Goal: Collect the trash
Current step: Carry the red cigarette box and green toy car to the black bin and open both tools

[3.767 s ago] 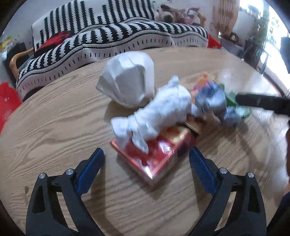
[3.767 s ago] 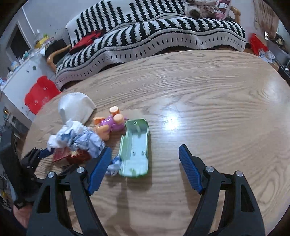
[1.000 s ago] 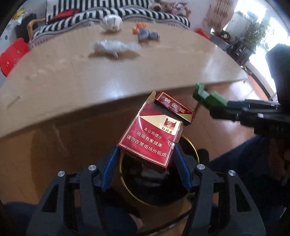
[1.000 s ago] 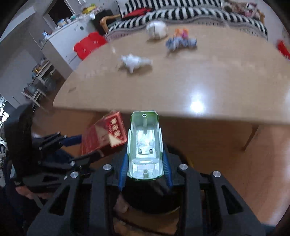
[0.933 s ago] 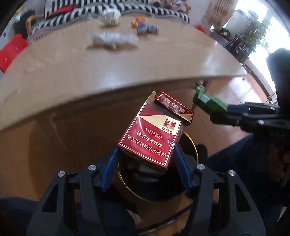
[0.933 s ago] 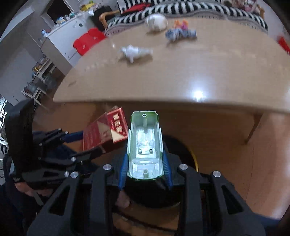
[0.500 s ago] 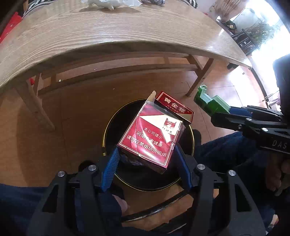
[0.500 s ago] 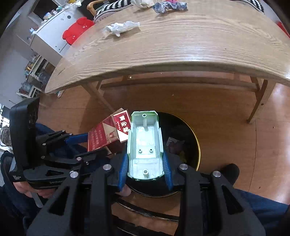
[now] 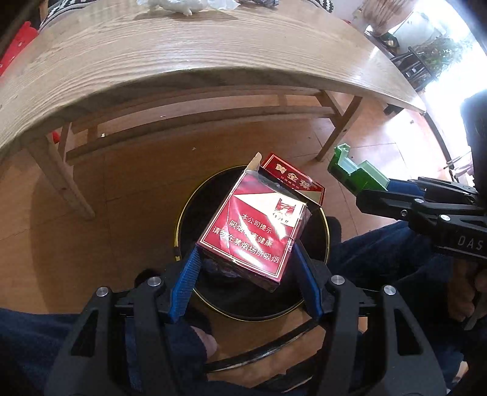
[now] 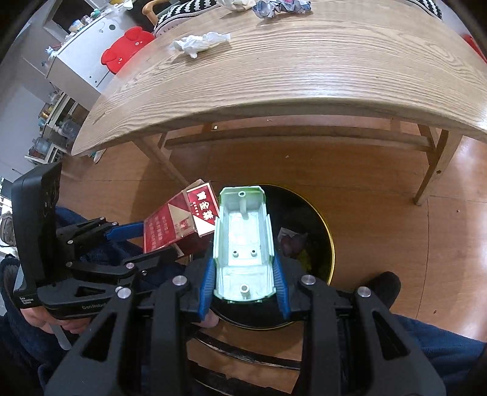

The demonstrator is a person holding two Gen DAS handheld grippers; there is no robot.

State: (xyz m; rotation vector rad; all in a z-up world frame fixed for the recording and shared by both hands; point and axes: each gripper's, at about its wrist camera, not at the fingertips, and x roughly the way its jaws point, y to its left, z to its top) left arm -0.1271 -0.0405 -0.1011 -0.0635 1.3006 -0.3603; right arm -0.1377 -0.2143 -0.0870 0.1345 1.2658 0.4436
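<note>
My left gripper [image 9: 246, 268] is shut on a red cigarette pack [image 9: 255, 231] with its lid flipped open, held over a black bin with a gold rim [image 9: 188, 201] on the floor. The same pack [image 10: 173, 225] shows at the left of the right wrist view. My right gripper [image 10: 243, 274] is shut on a pale green plastic toy chassis [image 10: 242, 243], also above the bin [image 10: 319, 225]. In the left wrist view that green chassis [image 9: 356, 175] sticks out at the right. Some scraps lie in the bin's bottom.
The wooden table [image 10: 289, 70] stands behind the bin, with a white crumpled tissue [image 10: 201, 42] and a bluish crumpled wad [image 10: 274, 7] on it. Table legs [image 10: 432, 164] flank the bin. A person's dark blue trouser legs [image 9: 380, 246] sit close to it.
Both grippers have sunk and tipped downward, from table height to just over the bin. Each keeps its grip on its object; over the last half second nothing moved.
</note>
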